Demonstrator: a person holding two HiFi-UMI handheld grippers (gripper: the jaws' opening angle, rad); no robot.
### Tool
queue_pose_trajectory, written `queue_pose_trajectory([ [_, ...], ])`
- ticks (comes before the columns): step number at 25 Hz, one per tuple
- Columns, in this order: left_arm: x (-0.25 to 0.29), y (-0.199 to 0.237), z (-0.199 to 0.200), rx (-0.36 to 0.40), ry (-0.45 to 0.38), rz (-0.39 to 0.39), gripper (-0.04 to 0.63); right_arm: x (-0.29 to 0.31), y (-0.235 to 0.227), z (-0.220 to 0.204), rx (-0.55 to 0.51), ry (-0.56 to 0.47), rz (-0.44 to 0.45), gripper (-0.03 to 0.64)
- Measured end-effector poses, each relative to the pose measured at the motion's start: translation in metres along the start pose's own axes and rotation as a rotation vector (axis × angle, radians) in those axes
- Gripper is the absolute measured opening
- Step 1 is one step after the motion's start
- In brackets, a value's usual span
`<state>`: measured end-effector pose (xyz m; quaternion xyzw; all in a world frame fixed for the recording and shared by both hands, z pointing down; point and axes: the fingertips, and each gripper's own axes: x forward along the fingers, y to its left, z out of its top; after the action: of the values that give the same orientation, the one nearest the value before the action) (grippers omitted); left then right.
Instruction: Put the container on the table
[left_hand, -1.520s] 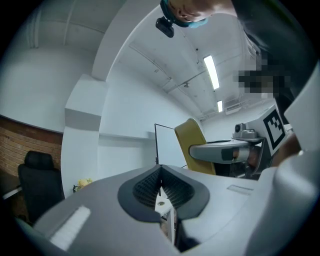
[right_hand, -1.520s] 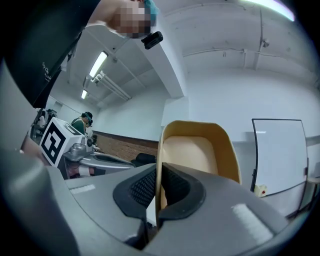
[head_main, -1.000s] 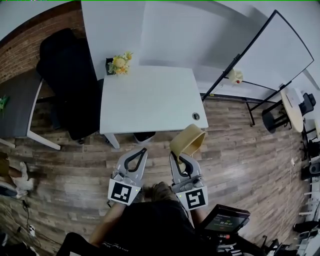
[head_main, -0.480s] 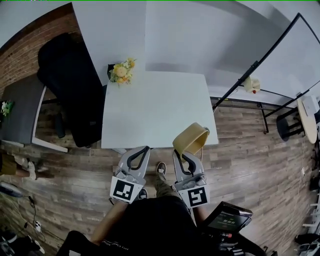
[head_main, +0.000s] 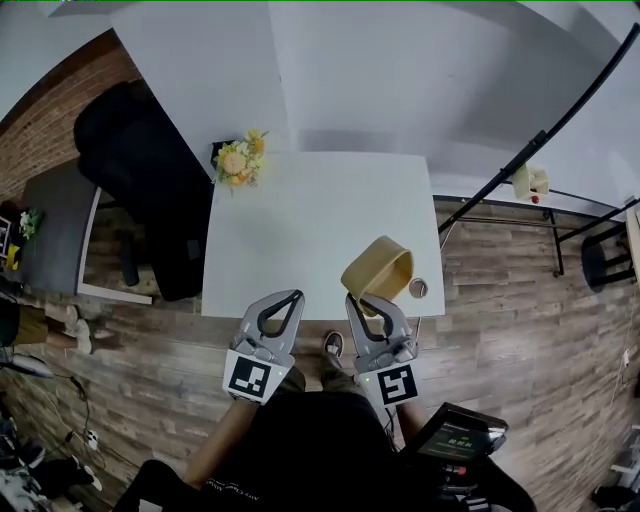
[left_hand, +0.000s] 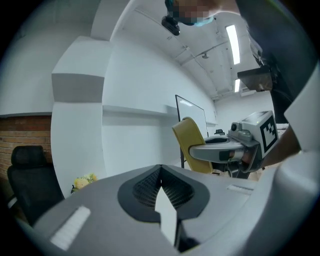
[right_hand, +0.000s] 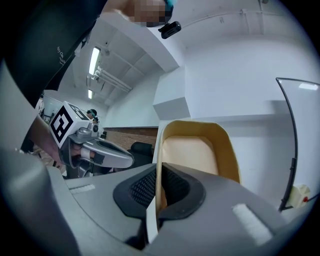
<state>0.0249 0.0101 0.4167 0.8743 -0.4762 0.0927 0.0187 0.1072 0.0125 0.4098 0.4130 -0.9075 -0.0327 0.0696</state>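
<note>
An office-like workroom: a white rectangular tabletop (head_main: 300, 230) stands on a wood-plank floor (head_main: 520, 330), with a black swivel office chair (head_main: 140, 170) by a red brick wall (head_main: 50, 120), a framed whiteboard (left_hand: 190, 107) and ceiling tube lights (left_hand: 231, 37).

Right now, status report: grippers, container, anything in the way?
Left gripper shut, empty. Right gripper shut on container rim, over table's near edge. Flowers at far corner.

Table (head_main: 300, 230): white, set before a white wall (head_main: 400, 70). Left of the table: black office chair (head_main: 140, 170), with a brick wall (head_main: 50, 130) beyond it. Right of the table: black-framed board (head_main: 560, 120). Around the table: wood-plank floor (head_main: 520, 330). At the table's far left corner: yellow flowers (head_main: 238, 160).
</note>
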Motion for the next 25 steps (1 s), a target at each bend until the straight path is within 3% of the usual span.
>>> queue_pose_trajectory([
  [9, 0.034, 0.014, -0.021, -0.037, 0.052, -0.023, 0.003, 0.028, -0.023, -0.030, -0.019, 0.079, 0.009, 0.013],
  [14, 0.042, 0.033, -0.019, -0.036, 0.012, -0.043, 0.002, 0.057, -0.023, -0.027, -0.200, 0.088, 0.038, 0.013],
  [18, 0.054, 0.055, -0.015, 0.006, -0.051, -0.093, 0.003, 0.083, -0.022, -0.021, -0.326, 0.147, 0.061, 0.012],
  [25, 0.072, 0.107, -0.024, -0.075, -0.052, -0.109, 0.002, 0.136, -0.013, -0.032, -0.470, 0.282, 0.115, 0.012],
])
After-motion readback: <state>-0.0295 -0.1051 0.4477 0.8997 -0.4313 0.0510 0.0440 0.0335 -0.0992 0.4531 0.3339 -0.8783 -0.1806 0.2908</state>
